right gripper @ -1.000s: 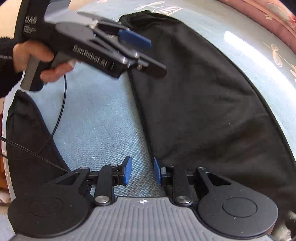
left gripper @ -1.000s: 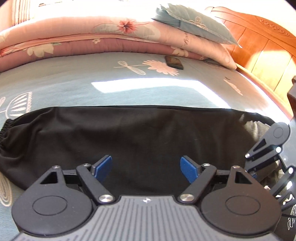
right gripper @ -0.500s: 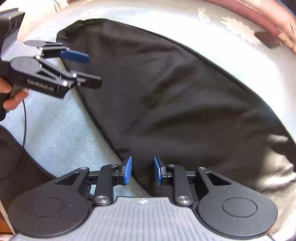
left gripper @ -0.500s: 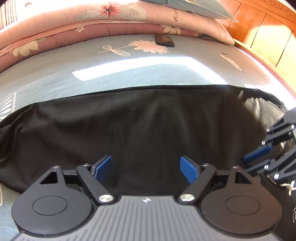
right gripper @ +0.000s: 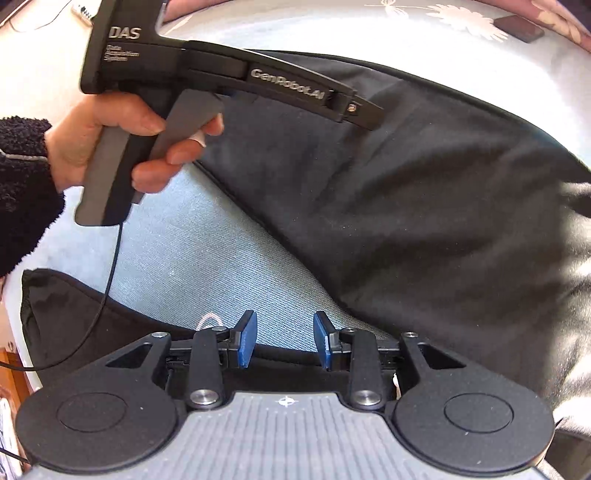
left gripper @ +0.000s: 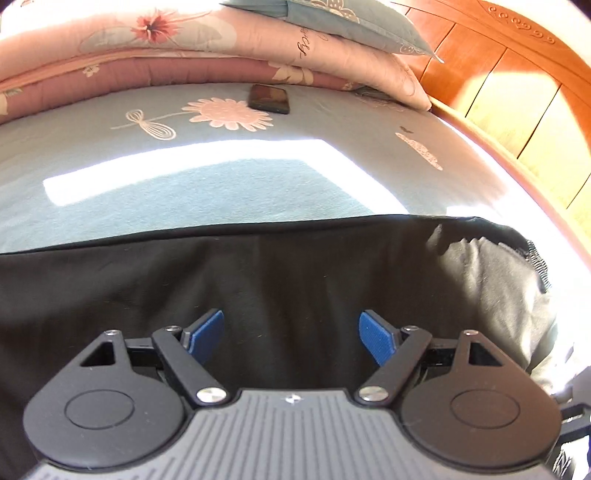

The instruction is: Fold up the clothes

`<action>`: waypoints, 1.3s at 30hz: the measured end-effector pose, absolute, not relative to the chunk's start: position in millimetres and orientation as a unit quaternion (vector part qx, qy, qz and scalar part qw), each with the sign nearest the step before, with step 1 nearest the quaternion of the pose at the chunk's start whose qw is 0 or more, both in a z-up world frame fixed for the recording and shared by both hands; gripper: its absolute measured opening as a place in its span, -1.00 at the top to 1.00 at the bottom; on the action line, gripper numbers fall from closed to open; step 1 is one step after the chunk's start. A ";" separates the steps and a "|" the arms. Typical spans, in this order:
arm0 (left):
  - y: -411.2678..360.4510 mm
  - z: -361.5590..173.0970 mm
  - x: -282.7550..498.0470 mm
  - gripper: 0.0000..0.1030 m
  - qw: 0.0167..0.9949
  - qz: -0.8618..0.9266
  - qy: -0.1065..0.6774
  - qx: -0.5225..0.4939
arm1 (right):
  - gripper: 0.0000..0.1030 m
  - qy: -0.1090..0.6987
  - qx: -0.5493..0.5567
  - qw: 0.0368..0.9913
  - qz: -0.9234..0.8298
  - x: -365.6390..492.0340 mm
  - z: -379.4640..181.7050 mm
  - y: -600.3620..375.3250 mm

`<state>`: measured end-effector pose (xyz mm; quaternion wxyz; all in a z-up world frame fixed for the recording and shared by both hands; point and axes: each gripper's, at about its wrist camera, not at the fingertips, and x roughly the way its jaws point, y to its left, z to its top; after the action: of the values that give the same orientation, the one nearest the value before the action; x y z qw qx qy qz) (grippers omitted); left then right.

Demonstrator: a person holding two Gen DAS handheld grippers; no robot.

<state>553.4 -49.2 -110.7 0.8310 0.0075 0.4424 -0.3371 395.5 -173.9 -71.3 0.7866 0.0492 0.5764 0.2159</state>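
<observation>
My left gripper (left gripper: 291, 338): jaws wide apart, nothing between, black trousers (left gripper: 258, 280) beneath.
My right gripper (right gripper: 283, 341): jaws just opening, empty, trousers' edge beside them.

We're looking across a bed (left gripper: 207, 192) dressed in a pale blue-grey sheet printed with pink flowers, and a bright band of sunlight (left gripper: 177, 162) cuts right across it. At the far side we see a folded pink floral quilt (left gripper: 155, 48) stacked in layers, with a grey-blue pillow (left gripper: 347, 18) lying on top. Just in front of the quilt a dark phone (left gripper: 269, 98) lies flat on the sheet. Over on the right we've got an orange wooden headboard (left gripper: 509, 85) with carved curls along its top rail, sun-patched in places.
</observation>
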 end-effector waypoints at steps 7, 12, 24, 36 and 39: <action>-23.9 -113.5 579.0 -0.57 0.854 -0.268 0.446 -0.002 | 0.18 0.568 0.076 0.799 0.179 384.4 -69.1 -202.3; -1.0 -96.6 580.1 -0.56 0.866 -0.218 0.449 -0.019 | 0.18 0.557 0.092 0.814 0.135 378.8 -66.9 -233.8; -38.5 -91.7 484.4 -0.59 0.879 -0.241 0.393 0.122 | 0.18 0.532 0.044 0.845 0.034 391.4 -59.5 -296.7; -28.9 -101.0 481.8 -0.65 0.880 -0.153 0.424 0.152 | 0.12 0.525 0.012 0.850 0.047 369.1 -79.0 -290.8; -30.6 -110.0 483.8 -0.67 0.856 -0.146 0.473 0.151 | 0.07 0.555 0.011 0.830 0.051 365.7 -91.2 -292.6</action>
<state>483.8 -30.6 -110.0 0.8556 0.1508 0.4731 -0.1458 365.7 -292.6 -91.2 0.8302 0.0107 0.5551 0.0514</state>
